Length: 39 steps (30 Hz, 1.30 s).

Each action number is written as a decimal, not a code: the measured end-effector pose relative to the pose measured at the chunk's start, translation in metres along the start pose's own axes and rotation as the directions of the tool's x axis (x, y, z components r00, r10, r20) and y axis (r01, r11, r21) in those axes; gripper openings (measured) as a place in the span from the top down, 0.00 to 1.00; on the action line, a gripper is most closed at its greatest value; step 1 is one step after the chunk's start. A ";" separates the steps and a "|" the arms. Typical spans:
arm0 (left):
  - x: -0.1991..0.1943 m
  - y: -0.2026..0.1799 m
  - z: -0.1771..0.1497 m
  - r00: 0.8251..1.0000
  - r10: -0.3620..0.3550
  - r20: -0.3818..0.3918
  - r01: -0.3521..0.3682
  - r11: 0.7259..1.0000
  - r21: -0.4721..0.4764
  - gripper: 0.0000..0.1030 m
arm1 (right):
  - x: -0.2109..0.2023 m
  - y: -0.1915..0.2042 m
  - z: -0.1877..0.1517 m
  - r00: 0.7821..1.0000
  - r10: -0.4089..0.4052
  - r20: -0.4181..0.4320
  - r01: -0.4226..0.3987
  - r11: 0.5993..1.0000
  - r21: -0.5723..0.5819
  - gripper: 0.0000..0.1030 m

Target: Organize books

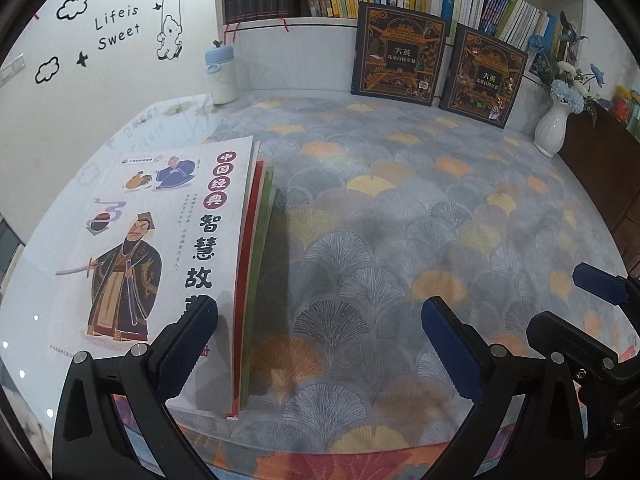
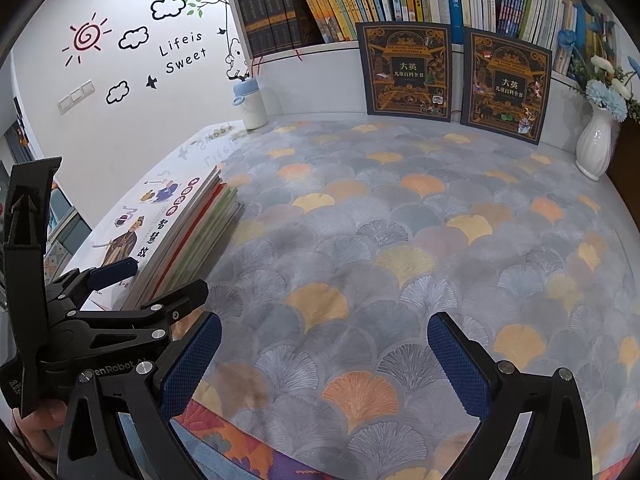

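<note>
At the near left corner of the patterned tablecloth (image 1: pixel 392 216), the left gripper (image 1: pixel 320 348) hangs with its blue-padded fingers spread wide and nothing between them. One pad (image 1: pixel 188 350) overlaps the lower edge of the top cover as seen from the left wrist camera; whether it touches the cover cannot be told. The right gripper (image 2: pixel 324 364) is spread just as wide over bare cloth, just beside the left one and also empty.

The stack of picture books (image 2: pixel 188 228) lies flat at the table's left edge, half on the cloth and half on the glossy white tabletop (image 1: pixel 168 120). Its top book, white-covered with a robed swordsman, shows red and green edges of thinner books (image 1: pixel 256 248) stepped out beneath it on the right side.

My reading is that the pile is gathered and needs squaring or lifting. A sound approach would be to bring one finger under the near short edge and the other onto the cover, taking the whole pile, since the lower books are offset and could slide out. The free gripper could press the stepped edges flush first.

The stack's long axis runs from the near edge away toward the back wall, leaning slightly right, with the cover title reading toward the viewer. Two dark encyclopedia volumes (image 2: pixel 408 76) stand upright against the bookshelf (image 2: pixel 360 0), well apart from it.
</note>
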<state>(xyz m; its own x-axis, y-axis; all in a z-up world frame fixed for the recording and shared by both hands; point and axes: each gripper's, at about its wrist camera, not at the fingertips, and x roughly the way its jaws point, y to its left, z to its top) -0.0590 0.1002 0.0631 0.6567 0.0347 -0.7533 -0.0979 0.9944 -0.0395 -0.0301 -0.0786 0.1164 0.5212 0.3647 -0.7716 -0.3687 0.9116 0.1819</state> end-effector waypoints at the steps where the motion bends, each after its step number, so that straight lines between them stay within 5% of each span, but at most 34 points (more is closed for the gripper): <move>1: 0.000 0.000 0.000 1.000 0.001 0.000 -0.001 1.000 0.002 0.01 | 0.000 0.000 0.000 1.000 0.000 -0.001 0.000 1.000 0.000 0.00; 39: -0.008 0.001 0.003 0.999 -0.014 0.042 0.015 1.000 -0.023 0.01 | -0.001 0.001 0.000 1.000 0.002 0.013 -0.002 1.000 0.012 0.00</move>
<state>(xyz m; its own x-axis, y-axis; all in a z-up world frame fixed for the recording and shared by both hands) -0.0622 0.1011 0.0715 0.6890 0.0249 -0.7244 -0.1050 0.9923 -0.0657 -0.0307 -0.0781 0.1169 0.5306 0.3686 -0.7632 -0.3605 0.9131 0.1904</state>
